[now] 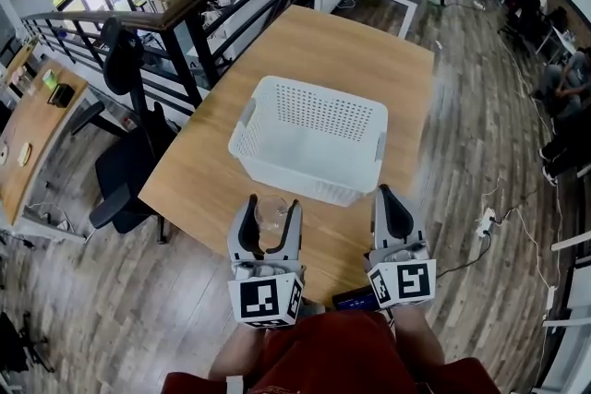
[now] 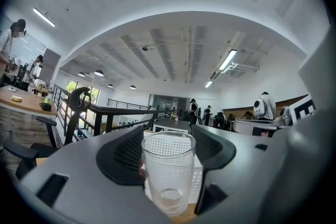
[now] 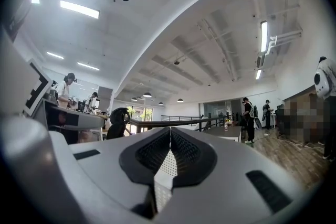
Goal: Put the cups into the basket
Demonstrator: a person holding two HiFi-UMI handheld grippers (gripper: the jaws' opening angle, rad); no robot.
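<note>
A: Where's the cup?
B: The clear cup (image 2: 168, 176) stands upright, clamped between the left gripper's (image 1: 272, 208) fingers (image 2: 123, 157), just short of the white basket (image 1: 305, 183) on the worktop (image 1: 369, 60). The right gripper's (image 3: 169, 136) fingers are together, empty.
A: Handling?
B: Probably light, rigid and slick, perhaps breakable. Gripping mid-wall looks right.

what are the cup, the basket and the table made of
cup: clear glass or hard plastic, glossy. The view behind shows straight through it, and the look doesn't settle which.
basket: white plastic, fairly matte, with moulded walls full of small holes.
table: wood or wood-look laminate, smooth, with light brown grain.
</note>
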